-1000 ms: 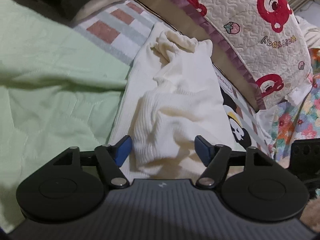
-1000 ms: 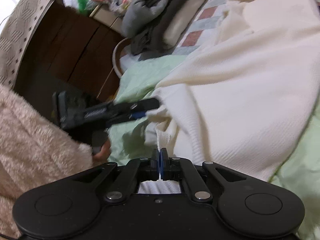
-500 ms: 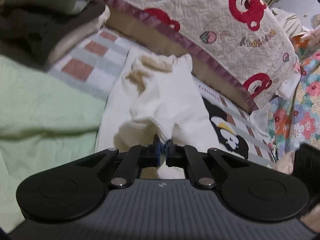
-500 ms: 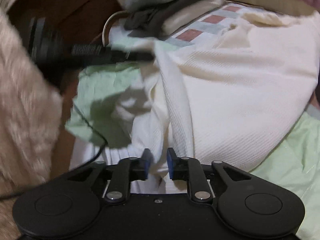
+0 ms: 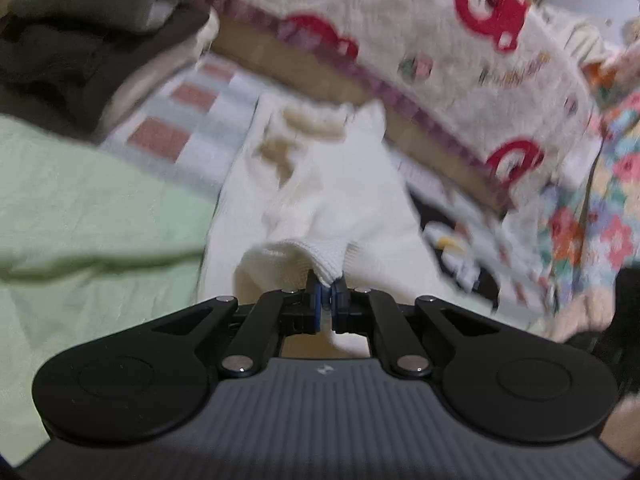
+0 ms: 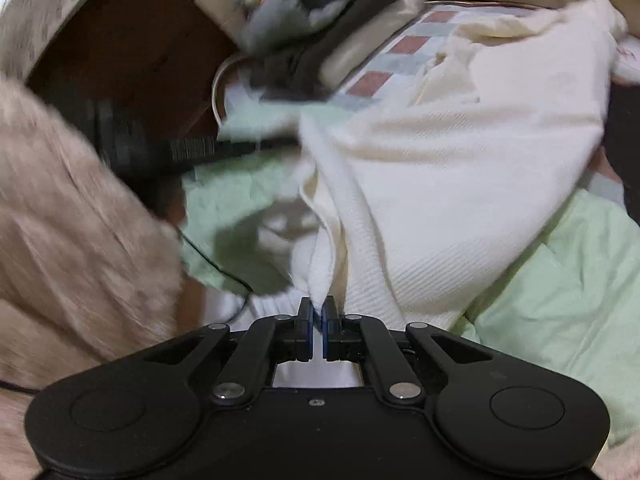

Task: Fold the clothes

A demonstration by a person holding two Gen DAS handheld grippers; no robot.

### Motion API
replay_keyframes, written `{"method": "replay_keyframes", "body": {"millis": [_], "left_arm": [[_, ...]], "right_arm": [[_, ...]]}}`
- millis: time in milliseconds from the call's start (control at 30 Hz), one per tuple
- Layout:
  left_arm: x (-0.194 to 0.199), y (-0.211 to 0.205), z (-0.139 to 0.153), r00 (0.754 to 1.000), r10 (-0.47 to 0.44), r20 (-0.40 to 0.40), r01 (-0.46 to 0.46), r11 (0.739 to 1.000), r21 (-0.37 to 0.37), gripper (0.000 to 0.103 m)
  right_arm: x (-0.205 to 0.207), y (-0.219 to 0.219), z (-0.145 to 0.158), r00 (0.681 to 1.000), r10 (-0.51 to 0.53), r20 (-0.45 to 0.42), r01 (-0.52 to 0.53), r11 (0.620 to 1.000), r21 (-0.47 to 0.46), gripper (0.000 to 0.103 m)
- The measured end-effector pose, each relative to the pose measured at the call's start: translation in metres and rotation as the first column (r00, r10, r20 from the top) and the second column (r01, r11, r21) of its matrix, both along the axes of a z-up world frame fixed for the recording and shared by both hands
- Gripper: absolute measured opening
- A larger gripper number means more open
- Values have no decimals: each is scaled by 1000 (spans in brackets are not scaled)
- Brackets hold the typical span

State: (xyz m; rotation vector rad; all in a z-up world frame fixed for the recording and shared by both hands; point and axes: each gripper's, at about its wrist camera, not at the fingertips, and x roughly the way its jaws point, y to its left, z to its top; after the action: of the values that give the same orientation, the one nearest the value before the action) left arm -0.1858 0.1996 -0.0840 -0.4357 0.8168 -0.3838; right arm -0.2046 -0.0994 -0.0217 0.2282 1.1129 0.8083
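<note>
A cream knit sweater [image 5: 332,200] lies on the bed over a pale green sheet [image 5: 80,208]. My left gripper [image 5: 329,287] is shut on a ribbed edge of the sweater, which bunches up just ahead of its blue pads. In the right wrist view the same sweater [image 6: 460,168] spreads across the frame. My right gripper [image 6: 318,312] is shut on a fold of its hem, pulled into a ridge. The left gripper [image 6: 192,150] shows there as a blurred dark bar at the sweater's far-left edge.
A stack of folded grey and dark clothes [image 5: 88,24] sits at the upper left beside a checked blanket [image 5: 188,120]. A quilt with red bear prints [image 5: 440,32] hangs behind. A fuzzy beige sleeve [image 6: 68,240] fills the left of the right wrist view. Floral fabric [image 5: 592,208] lies at the right.
My left gripper closed on the sweater's ribbed edge and lifted it a little. My right gripper opened briefly, shifted along the hem, and shut on it again, raising the fold.
</note>
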Motion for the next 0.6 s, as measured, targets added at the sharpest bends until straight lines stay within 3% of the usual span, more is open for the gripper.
{"method": "replay_keyframes", "body": {"millis": [100,200,333,367,400,433,467,600], "left_arm": [[-8,6,-14,997,23,-71,-21,999,25,4],[-18,13,-23,993,54,-105,-50,998,36,4],[-34,25,-21,991,65,-116,-67,998,-11,3],[-37,27,-21,991,52,-126,-56,998,-29,3],[-39,28,-22,991,50,-128,-54,998,-26,3],[-40,28,-23,990,56,-133,-58,998,-10,4],[-40,28,-26,987,66,-144,-66,998,8,5],[-40,29,-35,978,101,-180,-87,993,83,10]], "right_arm": [[1,-1,-4,998,-37,44,42,991,-125,5],[-1,3,-11,999,-47,23,50,992,-120,5],[-16,6,-8,995,2,-95,3,999,48,6],[-20,6,-4,996,9,-86,-4,999,53,5],[-24,10,-2,999,10,-39,-11,1000,-13,5],[-27,16,-2,999,16,41,-10,990,-141,5],[-27,19,-4,998,15,65,-2,981,-195,5],[-19,16,-14,999,24,-23,-26,992,-125,5]]}}
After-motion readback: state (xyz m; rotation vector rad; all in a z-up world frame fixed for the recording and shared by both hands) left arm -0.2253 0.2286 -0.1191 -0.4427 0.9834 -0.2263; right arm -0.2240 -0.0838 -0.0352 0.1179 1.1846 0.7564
